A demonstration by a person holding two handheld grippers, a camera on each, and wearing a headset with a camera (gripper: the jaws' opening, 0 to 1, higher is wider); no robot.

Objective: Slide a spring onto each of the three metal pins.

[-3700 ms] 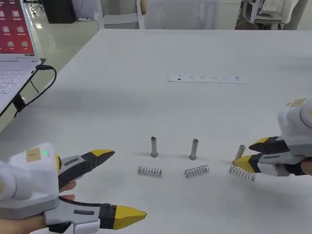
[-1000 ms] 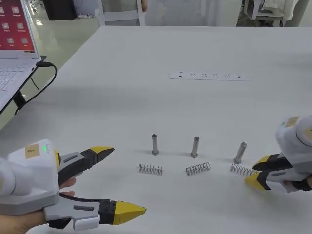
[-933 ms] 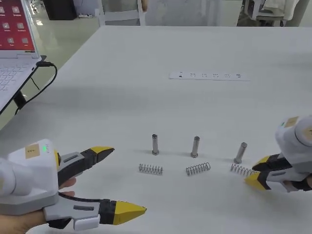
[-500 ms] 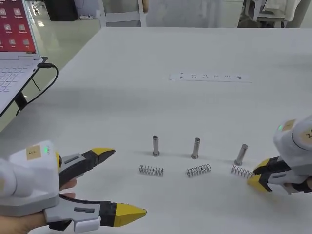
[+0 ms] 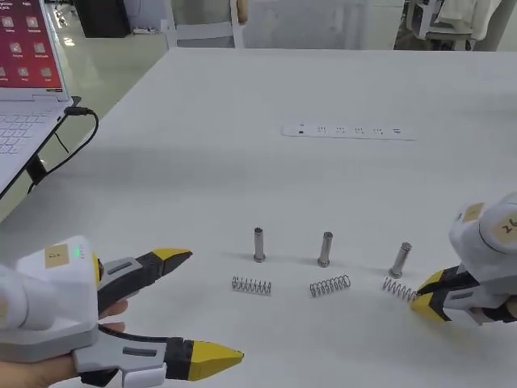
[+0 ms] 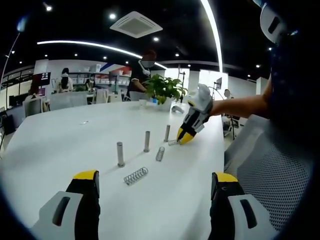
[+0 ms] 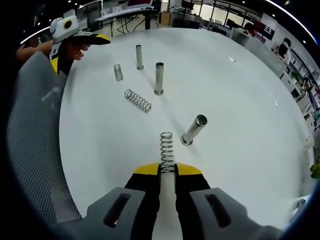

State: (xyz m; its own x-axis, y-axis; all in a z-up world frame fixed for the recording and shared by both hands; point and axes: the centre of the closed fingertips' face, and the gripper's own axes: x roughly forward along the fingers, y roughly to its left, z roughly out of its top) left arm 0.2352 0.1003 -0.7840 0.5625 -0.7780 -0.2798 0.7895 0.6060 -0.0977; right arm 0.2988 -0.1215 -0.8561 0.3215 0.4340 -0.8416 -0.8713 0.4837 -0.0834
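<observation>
In the right gripper view, right gripper [image 7: 167, 170] jaws seemingly pinch a spring [image 7: 166, 147] end; left gripper [image 6: 155, 176] jaws gape empty.

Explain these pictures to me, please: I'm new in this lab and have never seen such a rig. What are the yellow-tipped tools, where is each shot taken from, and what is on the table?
A person holds a two-jaw gripper in each hand. One picture comes from a headset camera looking down. The two round ones come from cameras riding on the grippers. On the white table stand the left pin, middle pin and right pin, all metal. The left spring and middle spring lie loose before them. The left gripper is open and holds nothing. The right gripper is shut on the end of the right spring. A laptop and a power strip lie farther off.
</observation>
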